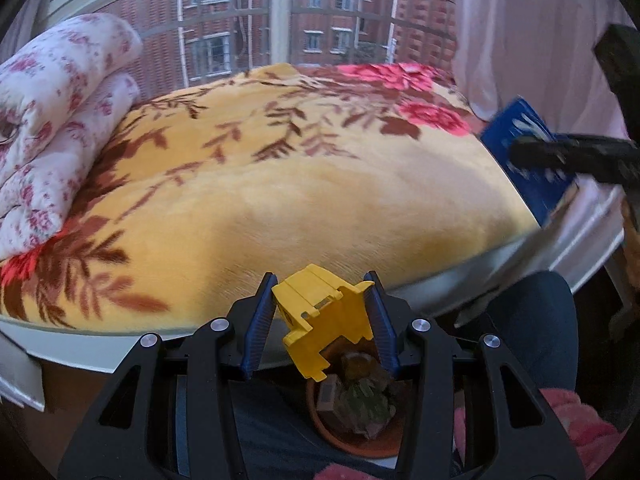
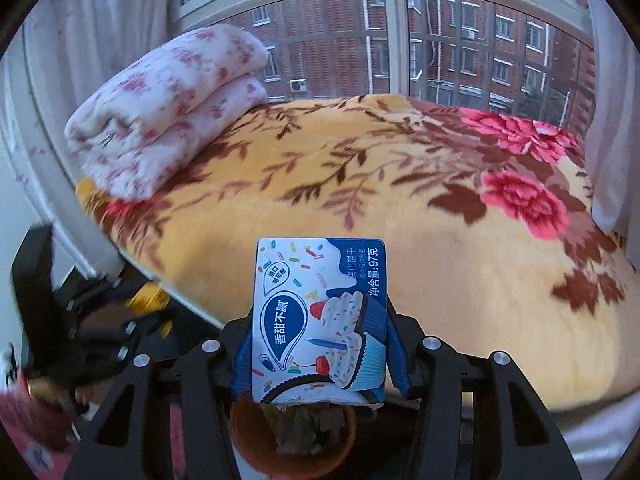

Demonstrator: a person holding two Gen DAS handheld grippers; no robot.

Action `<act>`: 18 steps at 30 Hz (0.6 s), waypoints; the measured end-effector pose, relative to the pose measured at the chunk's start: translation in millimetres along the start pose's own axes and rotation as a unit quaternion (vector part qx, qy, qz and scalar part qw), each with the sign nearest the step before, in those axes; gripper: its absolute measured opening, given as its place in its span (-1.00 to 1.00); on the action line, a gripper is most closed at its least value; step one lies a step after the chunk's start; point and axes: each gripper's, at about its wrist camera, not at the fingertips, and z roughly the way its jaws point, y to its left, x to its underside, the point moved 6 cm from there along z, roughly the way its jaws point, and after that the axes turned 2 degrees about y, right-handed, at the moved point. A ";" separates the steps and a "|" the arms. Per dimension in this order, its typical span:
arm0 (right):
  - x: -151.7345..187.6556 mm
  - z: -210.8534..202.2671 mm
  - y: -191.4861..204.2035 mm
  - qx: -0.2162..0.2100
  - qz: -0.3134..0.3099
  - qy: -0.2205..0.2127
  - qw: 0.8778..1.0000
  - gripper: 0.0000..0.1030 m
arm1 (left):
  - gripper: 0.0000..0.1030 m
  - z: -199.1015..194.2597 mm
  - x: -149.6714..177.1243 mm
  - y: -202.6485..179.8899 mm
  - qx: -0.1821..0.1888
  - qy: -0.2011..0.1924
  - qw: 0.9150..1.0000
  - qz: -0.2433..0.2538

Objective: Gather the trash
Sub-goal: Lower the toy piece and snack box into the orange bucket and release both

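My left gripper (image 1: 320, 320) is shut on a flattened yellow carton piece (image 1: 324, 316), held over an orange-brown bin (image 1: 356, 436) with trash in it. My right gripper (image 2: 318, 344) is shut on a blue and white biscuit box (image 2: 320, 316), held upright above the same bin (image 2: 256, 444). In the left wrist view the biscuit box (image 1: 528, 164) and the right gripper's dark finger (image 1: 576, 156) show blurred at the right edge. In the right wrist view the left gripper (image 2: 100, 320) with the yellow piece (image 2: 148, 300) shows at the lower left.
A bed with a yellow floral blanket (image 1: 280, 184) fills the middle of both views. A folded white and pink quilt (image 2: 168, 108) lies at its far left. A window (image 2: 396, 40) and curtains stand behind. The bed's pale edge (image 1: 100, 344) runs just ahead of the bin.
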 end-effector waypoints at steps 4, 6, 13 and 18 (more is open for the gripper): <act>41.2 -0.5 6.1 -0.011 0.006 0.015 1.000 0.01 | -0.15 10.9 16.5 -14.2 0.013 0.024 0.999 0.017; 60.9 4.2 7.6 -0.005 0.011 0.024 1.000 0.01 | -0.15 16.8 24.8 -17.9 0.018 0.037 0.999 0.020; 104.8 28.7 12.1 -0.011 0.026 0.068 0.997 0.01 | -0.15 44.1 61.5 -29.3 0.029 0.093 0.995 0.029; 127.0 50.5 16.3 -0.023 0.034 0.106 0.993 0.01 | -0.15 68.6 86.2 -30.7 0.039 0.142 0.989 0.026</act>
